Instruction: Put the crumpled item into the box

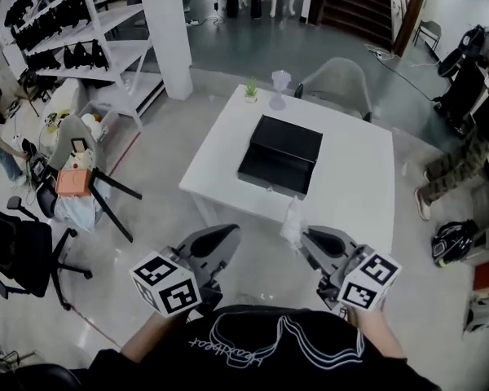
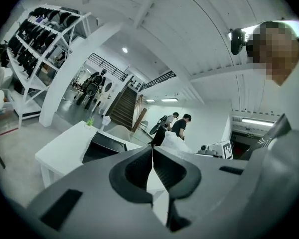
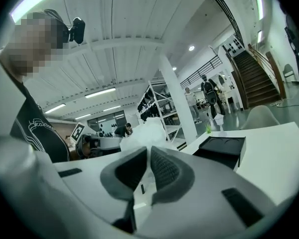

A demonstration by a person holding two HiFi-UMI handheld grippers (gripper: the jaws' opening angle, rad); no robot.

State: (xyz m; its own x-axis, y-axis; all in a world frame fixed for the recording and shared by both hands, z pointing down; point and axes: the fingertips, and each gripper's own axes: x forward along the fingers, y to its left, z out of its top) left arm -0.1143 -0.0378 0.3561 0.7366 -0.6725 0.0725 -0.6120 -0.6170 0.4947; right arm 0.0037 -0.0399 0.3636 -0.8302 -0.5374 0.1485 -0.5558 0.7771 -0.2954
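Head view, lower left: my left gripper, grey with a black-and-white marker cube, is held about level in front of my chest. Its jaws are pressed together with nothing between them. Just right of it, at lower centre, the crumpled white wad of what looks like thin plastic or paper sticks up from the tip of my right gripper. That gripper's jaws are closed almost fully on the wad's lower part, and the right gripper view shows it bulging above the pinched pads. The wad is in the air by the near edge of the white square table, short of the flat black box, which lies mid-table at frame centre and appears open.

I judge the wad very light and soft. It should squash rather than resist, may spring back open, and could cling or drift on release. A pinch on a thick fold suits it. Both my hands sit low and close together, pointing toward the table, the right tilted slightly down.
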